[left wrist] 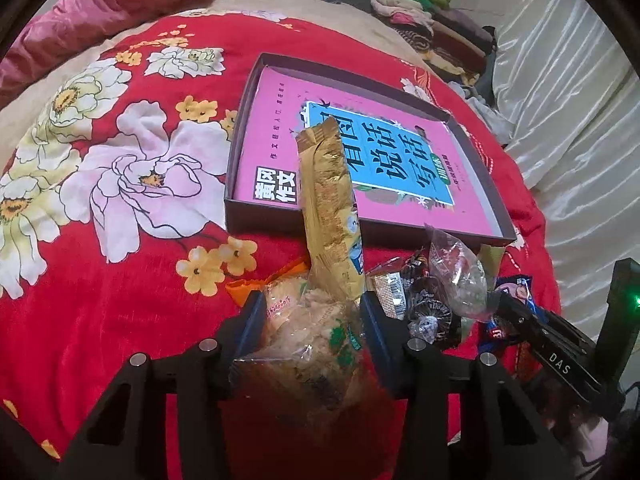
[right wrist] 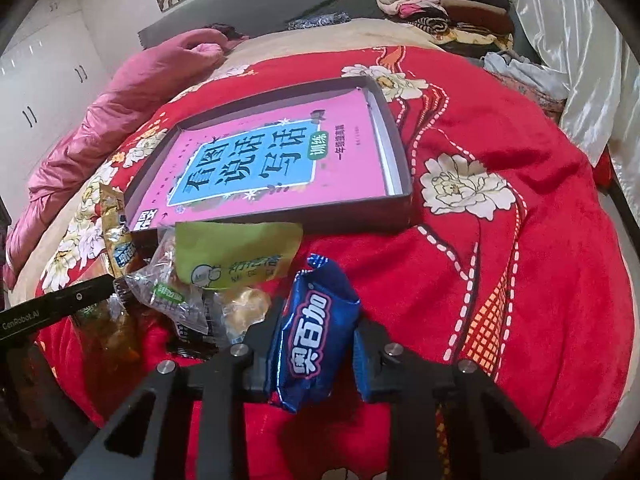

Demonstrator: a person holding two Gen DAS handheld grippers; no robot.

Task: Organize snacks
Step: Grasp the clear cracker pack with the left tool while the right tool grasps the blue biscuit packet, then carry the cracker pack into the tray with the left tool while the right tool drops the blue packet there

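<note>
A shallow dark box (left wrist: 256,208) with a pink book (left wrist: 360,152) inside lies on the red floral blanket; it also shows in the right wrist view (right wrist: 400,184). My left gripper (left wrist: 312,312) is shut on a clear-and-gold snack packet (left wrist: 332,208) that sticks up toward the box. My right gripper (right wrist: 316,332) is shut on a blue snack packet (right wrist: 316,336), just in front of the box. A pile of loose snacks (left wrist: 436,296) lies between the grippers; it includes a yellow-green packet (right wrist: 236,256) and clear-wrapped ones (right wrist: 172,292).
The blanket (left wrist: 120,280) covers a bed. A pink quilt (right wrist: 120,120) is bunched at the far left. Folded clothes (right wrist: 444,12) are stacked at the far end. White satin fabric (left wrist: 580,120) hangs on the right. Each gripper shows at the edge of the other's view.
</note>
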